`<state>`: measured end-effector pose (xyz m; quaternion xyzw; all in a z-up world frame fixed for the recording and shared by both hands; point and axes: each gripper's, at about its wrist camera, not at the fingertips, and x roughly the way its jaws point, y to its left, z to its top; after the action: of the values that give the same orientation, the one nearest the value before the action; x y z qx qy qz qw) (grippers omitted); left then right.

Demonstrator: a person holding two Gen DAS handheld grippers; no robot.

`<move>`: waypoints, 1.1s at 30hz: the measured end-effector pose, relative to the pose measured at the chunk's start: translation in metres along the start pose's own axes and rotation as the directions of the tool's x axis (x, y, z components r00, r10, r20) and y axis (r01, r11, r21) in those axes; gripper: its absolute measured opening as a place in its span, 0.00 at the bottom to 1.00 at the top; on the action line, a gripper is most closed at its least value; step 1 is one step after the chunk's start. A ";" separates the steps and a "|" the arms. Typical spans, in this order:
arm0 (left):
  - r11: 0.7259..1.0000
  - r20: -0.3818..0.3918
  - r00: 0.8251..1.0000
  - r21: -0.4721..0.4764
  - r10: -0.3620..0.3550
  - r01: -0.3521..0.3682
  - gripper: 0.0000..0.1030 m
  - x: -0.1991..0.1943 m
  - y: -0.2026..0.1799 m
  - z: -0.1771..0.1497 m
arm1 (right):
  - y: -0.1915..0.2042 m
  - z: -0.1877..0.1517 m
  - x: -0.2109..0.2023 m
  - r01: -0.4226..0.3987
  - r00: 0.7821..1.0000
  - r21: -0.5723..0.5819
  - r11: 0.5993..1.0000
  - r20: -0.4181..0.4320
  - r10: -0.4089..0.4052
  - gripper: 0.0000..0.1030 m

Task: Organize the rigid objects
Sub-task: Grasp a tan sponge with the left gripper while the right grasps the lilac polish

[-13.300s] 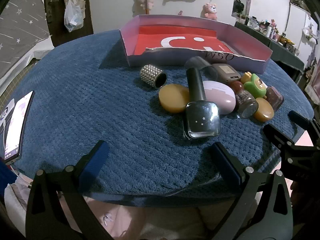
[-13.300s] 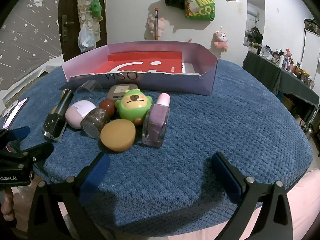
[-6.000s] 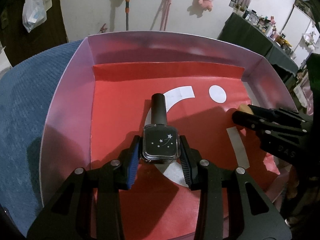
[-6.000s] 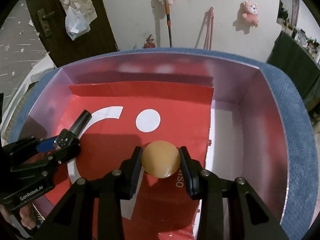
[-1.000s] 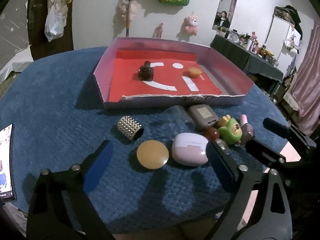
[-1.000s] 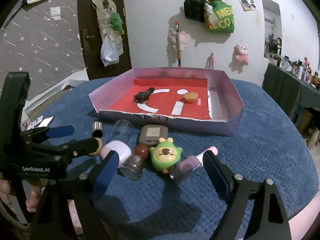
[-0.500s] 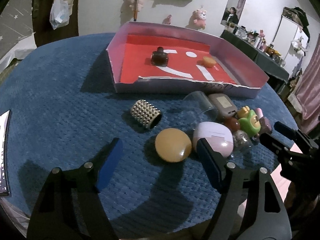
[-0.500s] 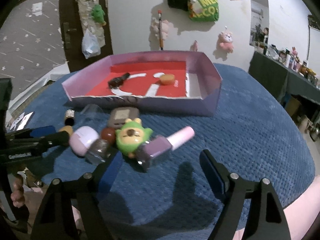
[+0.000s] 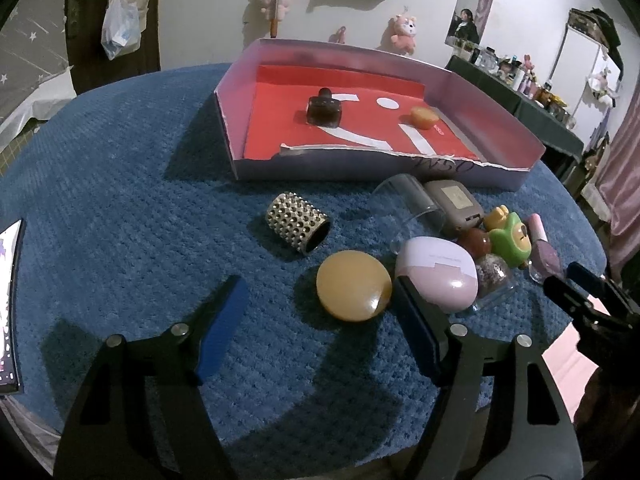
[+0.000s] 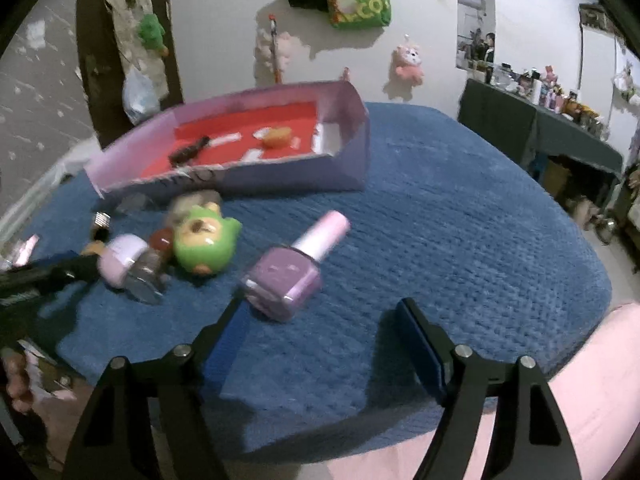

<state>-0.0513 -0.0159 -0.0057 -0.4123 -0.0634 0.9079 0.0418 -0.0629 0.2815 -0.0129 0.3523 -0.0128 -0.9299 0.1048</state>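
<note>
A pink box with a red floor (image 9: 496, 120) holds a dark nail polish bottle (image 9: 325, 110) and an amber disc (image 9: 425, 117). In front of it lie a studded metal cylinder (image 9: 298, 227), a larger amber disc (image 9: 354, 286), a pale pink case (image 9: 438, 280), a clear cup (image 9: 412, 204), a grey case (image 9: 454, 204), a green toy (image 9: 510, 238) and a lilac nail polish bottle (image 10: 290, 268). My left gripper (image 9: 320, 328) is open, just short of the amber disc. My right gripper (image 10: 320, 332) is open, just short of the lilac bottle.
The objects lie on a round table under a blue cloth (image 9: 140, 184). A phone (image 9: 10, 304) lies at its left edge. A glitter jar (image 9: 494, 280) and a red-brown ball (image 9: 474, 240) sit in the cluster. A dark side table (image 10: 560, 132) stands at the right.
Both grippers have moved closer to the loose objects. The left one now frames the amber disc. The right one has swung left onto the lilac bottle.
</note>
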 end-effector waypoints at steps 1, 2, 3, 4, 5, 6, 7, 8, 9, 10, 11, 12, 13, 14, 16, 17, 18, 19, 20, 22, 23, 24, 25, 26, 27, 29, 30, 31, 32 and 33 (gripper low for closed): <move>1.000 0.002 1.000 0.000 -0.003 0.003 0.66 0.000 -0.001 0.000 | 0.002 0.001 0.000 -0.006 1.000 -0.001 1.000 0.015 0.006 0.76; 1.000 0.004 1.000 0.000 -0.004 0.004 0.62 -0.001 -0.003 0.000 | 0.006 0.002 0.002 0.001 1.000 -0.014 1.000 0.030 -0.001 0.76; 1.000 0.006 1.000 0.005 -0.005 0.005 0.58 -0.001 -0.005 -0.001 | 0.009 0.003 0.006 0.014 0.999 -0.025 1.000 0.040 -0.013 0.76; 1.000 0.007 1.000 0.010 -0.003 0.003 0.56 -0.001 -0.007 -0.001 | 0.010 0.002 0.012 0.018 0.999 -0.021 1.000 0.042 -0.017 0.76; 1.000 0.008 1.000 0.017 0.002 -0.002 0.55 0.000 -0.009 -0.001 | 0.011 0.002 0.016 0.016 0.999 -0.012 1.000 0.041 -0.015 0.76; 1.000 0.013 1.000 0.027 0.014 -0.015 0.54 0.000 -0.012 -0.002 | 0.011 0.001 0.019 0.026 0.998 -0.009 1.000 0.055 -0.025 0.75; 0.999 0.016 1.000 0.033 0.022 -0.022 0.54 0.000 -0.013 -0.003 | 0.013 0.000 0.020 0.047 0.996 -0.018 0.999 0.079 -0.045 0.74; 0.999 0.020 0.999 0.040 0.030 -0.031 0.54 0.000 -0.014 -0.004 | 0.014 0.000 0.022 0.060 0.994 -0.024 0.998 0.089 -0.057 0.73; 0.999 0.023 0.999 0.042 0.032 -0.033 0.52 0.000 -0.015 -0.004 | 0.015 0.000 0.023 0.070 0.993 -0.029 0.997 0.100 -0.067 0.73; 0.999 0.025 0.999 0.043 0.032 -0.033 0.51 0.000 -0.016 -0.004 | 0.017 0.000 0.025 0.080 0.991 -0.036 0.996 0.111 -0.075 0.71; 0.998 0.028 0.999 0.044 0.032 -0.034 0.49 0.000 -0.016 -0.004 | 0.018 0.001 0.027 0.086 0.990 -0.042 0.995 0.115 -0.081 0.69; 0.998 0.031 0.999 0.045 0.032 -0.033 0.47 0.000 -0.017 -0.004 | 0.019 0.001 0.029 0.093 0.988 -0.050 0.994 0.126 -0.087 0.66; 0.998 0.033 0.999 0.047 0.031 -0.033 0.46 0.001 -0.017 -0.004 | 0.019 0.002 0.031 0.092 0.988 -0.054 0.994 0.128 -0.085 0.59; 0.998 0.033 0.999 0.050 0.030 -0.031 0.42 0.001 -0.019 -0.004 | 0.020 0.004 0.032 0.083 0.989 -0.058 0.995 0.130 -0.075 0.55; 0.998 0.035 0.999 0.060 0.030 -0.032 0.35 0.001 -0.022 -0.004 | 0.022 0.005 0.032 0.072 0.990 -0.069 0.995 0.124 -0.063 0.44; 0.997 0.035 0.999 0.064 0.029 -0.031 0.35 0.001 -0.023 -0.004 | 0.023 0.005 0.032 0.073 0.991 -0.077 0.994 0.122 -0.063 0.44; 0.997 0.037 0.999 0.067 0.030 -0.033 0.35 0.001 -0.023 -0.004 | 0.023 0.005 0.031 0.070 0.991 -0.085 0.994 0.119 -0.059 0.44; 0.997 0.037 0.999 0.069 0.031 -0.033 0.35 0.001 -0.024 -0.004 | 0.022 0.005 0.030 0.063 0.992 -0.086 0.994 0.115 -0.053 0.44; 0.997 0.037 0.999 0.068 0.029 -0.032 0.35 0.000 -0.024 -0.004 | 0.021 0.005 0.029 0.051 0.993 -0.082 0.995 0.109 -0.042 0.44; 0.998 0.041 0.999 0.064 0.022 -0.025 0.35 -0.001 -0.023 -0.003 | 0.020 0.006 0.027 0.032 0.995 -0.079 0.996 0.101 -0.024 0.43; 0.998 0.045 0.999 0.063 0.020 -0.022 0.35 -0.002 -0.023 -0.003 | 0.020 0.007 0.025 0.024 0.995 -0.078 0.997 0.102 -0.016 0.43; 0.998 0.051 0.999 0.061 0.014 -0.017 0.35 -0.005 -0.023 -0.002 | 0.021 0.008 0.022 0.016 0.994 -0.077 0.997 0.106 -0.008 0.43; 0.998 0.056 0.998 0.058 0.010 -0.013 0.35 -0.007 -0.022 -0.001 | 0.022 0.010 0.019 0.008 0.994 -0.078 0.997 0.112 0.001 0.43; 0.998 0.062 0.998 0.056 0.005 -0.009 0.35 -0.009 -0.022 0.000 | 0.023 0.012 0.016 -0.001 0.993 -0.079 0.997 0.119 0.010 0.43; 0.998 0.068 0.998 0.055 0.001 -0.005 0.35 -0.011 -0.022 0.001 | 0.024 0.014 0.013 -0.007 0.992 -0.082 0.997 0.125 0.017 0.43; 0.999 0.076 0.997 0.053 -0.006 0.002 0.35 -0.014 -0.022 0.004 | 0.027 0.019 0.005 -0.031 0.989 -0.088 0.996 0.140 0.043 0.43; 0.999 0.081 0.997 0.053 -0.013 0.009 0.35 -0.015 -0.023 0.005 | 0.029 0.020 0.003 -0.033 0.988 -0.094 0.995 0.145 0.047 0.43; 0.999 0.082 0.997 0.052 -0.016 0.012 0.35 -0.016 -0.023 0.006 | 0.032 0.022 0.001 -0.032 0.987 -0.105 0.994 0.151 0.048 0.43; 0.999 0.082 0.996 0.051 -0.018 0.013 0.35 -0.016 -0.023 0.007 | 0.034 0.024 -0.001 -0.038 0.986 -0.111 0.993 0.154 0.055 0.43; 0.999 0.083 0.996 0.049 -0.020 0.015 0.35 -0.017 -0.022 0.007 | 0.036 0.024 -0.002 -0.047 0.986 -0.112 0.993 0.154 0.065 0.43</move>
<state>-0.0451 0.0035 0.0149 -0.3722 -0.0467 0.9252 0.0570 -0.0712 0.2459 0.0100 0.2711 0.0193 -0.9508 0.1485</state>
